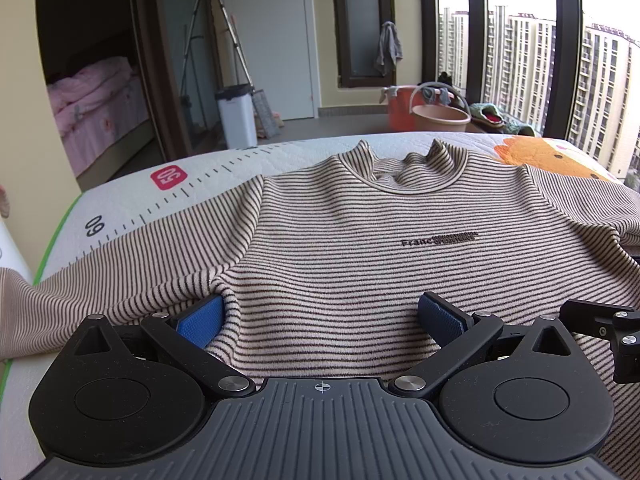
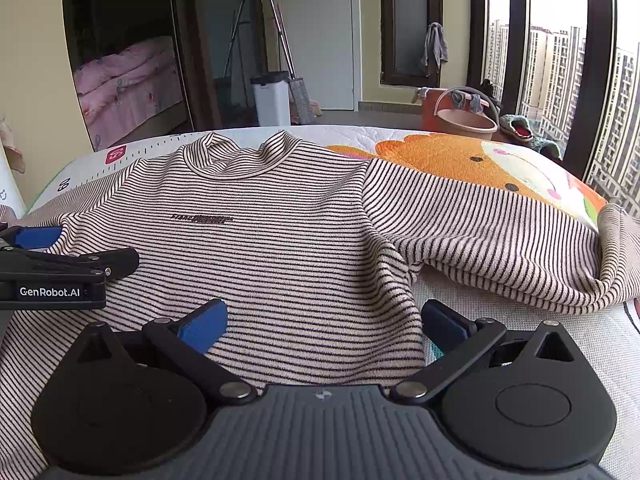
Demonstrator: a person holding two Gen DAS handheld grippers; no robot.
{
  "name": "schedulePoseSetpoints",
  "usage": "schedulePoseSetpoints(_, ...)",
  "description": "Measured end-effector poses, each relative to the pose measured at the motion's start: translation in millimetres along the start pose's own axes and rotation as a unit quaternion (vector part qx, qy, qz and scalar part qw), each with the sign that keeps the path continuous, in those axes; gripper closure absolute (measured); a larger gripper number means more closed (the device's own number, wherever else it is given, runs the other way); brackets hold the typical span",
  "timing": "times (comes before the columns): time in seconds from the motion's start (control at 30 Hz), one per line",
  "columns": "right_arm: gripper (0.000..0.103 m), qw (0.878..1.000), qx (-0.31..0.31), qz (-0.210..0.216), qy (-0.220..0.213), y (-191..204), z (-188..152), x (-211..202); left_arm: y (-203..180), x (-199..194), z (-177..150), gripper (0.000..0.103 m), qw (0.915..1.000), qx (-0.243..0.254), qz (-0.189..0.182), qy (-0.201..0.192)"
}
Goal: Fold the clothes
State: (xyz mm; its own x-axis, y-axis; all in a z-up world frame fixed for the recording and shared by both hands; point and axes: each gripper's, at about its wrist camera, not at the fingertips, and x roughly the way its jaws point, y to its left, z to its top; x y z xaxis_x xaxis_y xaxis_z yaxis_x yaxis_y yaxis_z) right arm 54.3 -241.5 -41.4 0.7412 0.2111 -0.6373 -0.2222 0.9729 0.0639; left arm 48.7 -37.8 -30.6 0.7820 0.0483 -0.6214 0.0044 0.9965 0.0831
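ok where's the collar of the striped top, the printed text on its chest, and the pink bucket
collar (image 1: 404, 172), left wrist view, front rim of the neck
printed text (image 1: 440, 239), left wrist view, middle of the dark lettering
pink bucket (image 2: 466, 122), right wrist view, its outer wall below the rim

The beige long-sleeved sweater with thin dark stripes (image 1: 340, 264) is a soft ribbed knit with a slightly fuzzy, matt nap; its chest lettering looks raised and dark. It lies on a white quilted fabric mat (image 1: 132, 204) with a puckered, matt weave and printed ruler marks. The left gripper (image 1: 322, 316) and right gripper (image 2: 324, 320) have matt black plastic linkages, bright brushed-metal pivot pins, and ribbed grey housings. The blue finger pads (image 1: 202, 322) show a fine textured, rubbery surface. The pink bucket (image 1: 440, 117) looks like smooth plastic.
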Motion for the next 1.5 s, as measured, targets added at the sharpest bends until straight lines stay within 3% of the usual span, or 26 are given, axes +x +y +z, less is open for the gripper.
schedulePoseSetpoints(0.77, 0.0, 1.0, 0.003, 0.003, 0.002, -1.5, 0.7, -0.4, -0.1, 0.1, 0.0, 0.0, 1.0, 0.0, 0.0, 0.0)
schedulePoseSetpoints(1.1, 0.0, 0.999, -0.02, 0.035, 0.028, -11.2, 10.6, 3.6, -4.9, -1.1, -0.3, 0.0, 0.9999, 0.013, 0.011, -0.003)
schedulePoseSetpoints(1.33, 0.0, 0.998, -0.037, 0.044, 0.036, -10.9, 16.9, 10.6, 1.0, 2.0, 1.6, 0.0, 1.0, 0.002, -0.004, 0.003)
schedulePoseSetpoints(1.5, 0.0, 0.997, 0.011, 0.072, 0.014, -25.4, 15.5, 5.9, 18.1, -3.2, 1.6, 0.0, 0.9986, -0.015, -0.049, -0.01)
